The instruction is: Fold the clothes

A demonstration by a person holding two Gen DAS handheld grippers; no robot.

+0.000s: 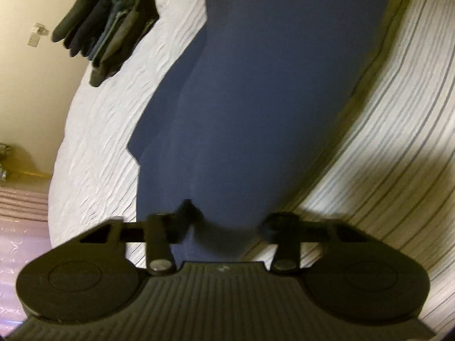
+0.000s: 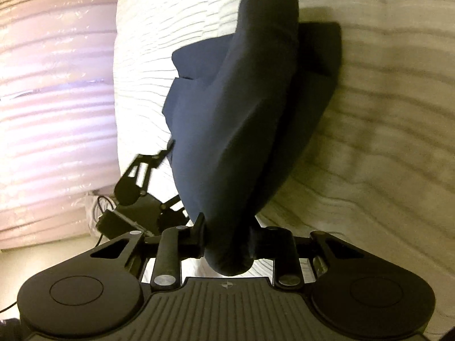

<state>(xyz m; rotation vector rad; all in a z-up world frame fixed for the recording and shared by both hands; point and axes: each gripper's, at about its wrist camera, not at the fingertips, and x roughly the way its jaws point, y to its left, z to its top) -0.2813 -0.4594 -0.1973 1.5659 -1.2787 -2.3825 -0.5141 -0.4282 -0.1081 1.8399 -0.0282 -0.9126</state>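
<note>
Left wrist view: the left gripper (image 1: 224, 224) has its jaws closed on an edge of the navy garment (image 1: 256, 99), which stretches away over the white bed (image 1: 99, 130); a pile of dark clothes (image 1: 108, 25) lies near the bed's far edge. Right wrist view: the right gripper (image 2: 227, 241) is clamped on a bunched fold of the navy garment (image 2: 236, 119), lifted above the bed (image 2: 369, 170), with the left gripper (image 2: 148, 170) at the garment's left edge.
</note>
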